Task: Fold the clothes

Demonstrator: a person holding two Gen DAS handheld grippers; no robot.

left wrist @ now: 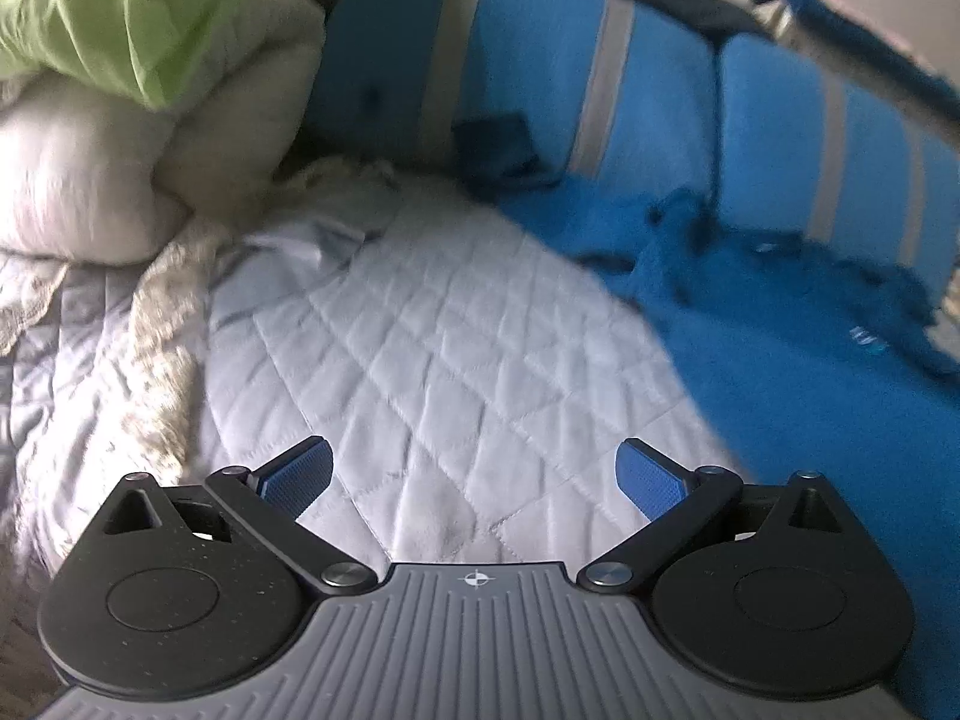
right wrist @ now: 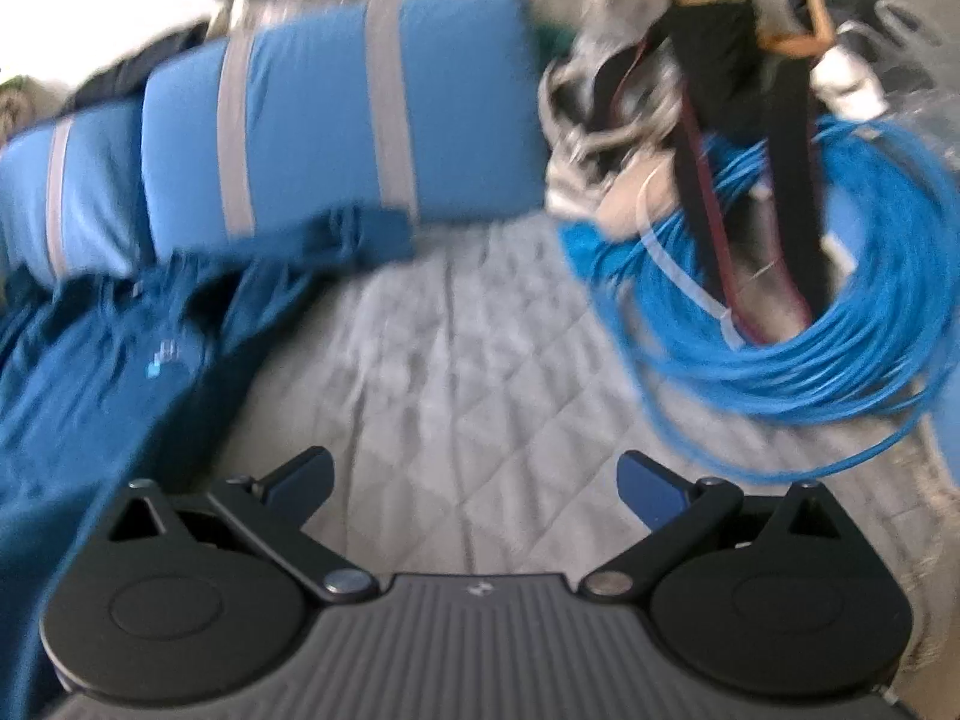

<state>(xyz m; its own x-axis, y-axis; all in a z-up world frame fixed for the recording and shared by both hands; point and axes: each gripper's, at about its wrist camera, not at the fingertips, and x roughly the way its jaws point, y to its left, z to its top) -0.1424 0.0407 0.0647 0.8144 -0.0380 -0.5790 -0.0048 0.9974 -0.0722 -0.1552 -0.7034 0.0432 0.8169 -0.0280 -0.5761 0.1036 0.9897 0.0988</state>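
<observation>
Gray quilted bedding point(left wrist: 456, 360) covers the bed, and a dark blue shirt point(right wrist: 102, 372) lies crumpled on it beside striped blue pillows point(right wrist: 336, 114), a small pale logo showing. Both the left tool point(left wrist: 474, 474) and right tool point(right wrist: 474, 480) are wide open, holding nothing.

Grippers: two, left gripper point(left wrist: 474, 468) and right gripper point(right wrist: 474, 477)
Blue garment point(right wrist: 90, 372): one
Striped blue cushions point(right wrist: 336, 114): at least two
Blue cable coil point(right wrist: 840, 276): one
White pillows point(left wrist: 78, 180): two

You're over a bed with a grey quilted cover point(left wrist: 456, 324); blue striped cushions point(right wrist: 336, 120) line the far side, blurred.
</observation>
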